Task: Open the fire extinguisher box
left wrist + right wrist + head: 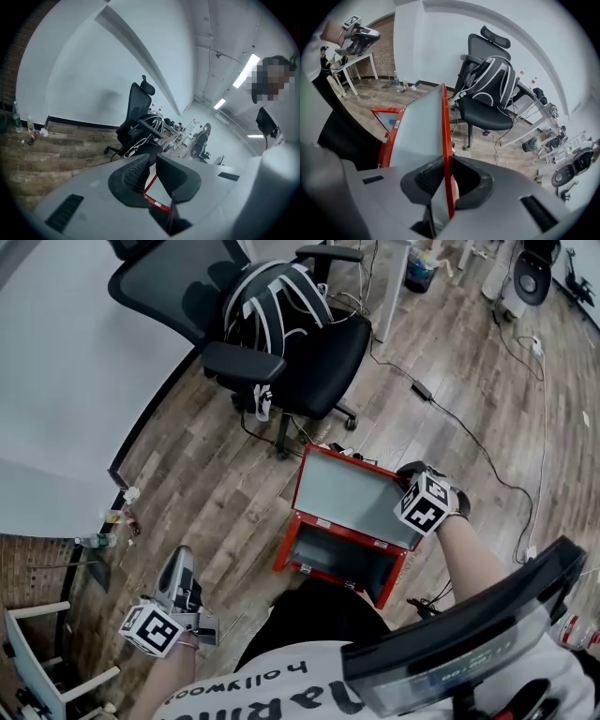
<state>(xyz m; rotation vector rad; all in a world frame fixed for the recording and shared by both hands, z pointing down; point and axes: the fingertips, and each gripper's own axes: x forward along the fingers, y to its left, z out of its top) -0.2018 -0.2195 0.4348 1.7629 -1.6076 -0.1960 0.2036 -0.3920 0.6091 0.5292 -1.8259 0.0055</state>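
On the floor (216, 484), the box (342, 566) is open; the right hand-held gripper (445, 177) clamps its door (423, 126), the left hand-held gripper (151, 165) is closed and empty.

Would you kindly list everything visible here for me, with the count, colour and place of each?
Fire extinguisher box: one, red, on the floor before the person.
Box door: one, grey panel with red rim, standing open from the box.
Office chair: one, black, beyond the box.
Backpack: one, black with white stripes, on the chair seat.
Power brick: one, black, with its cable on the floor right of the chair.
Bottles: a few, clear, at the wall's foot, left.
Table: one, white, lower left.
Floor: brown wood planks.
Left gripper: grey, jaws together, empty.
Right gripper: grey, jaws closed on the door's red edge.
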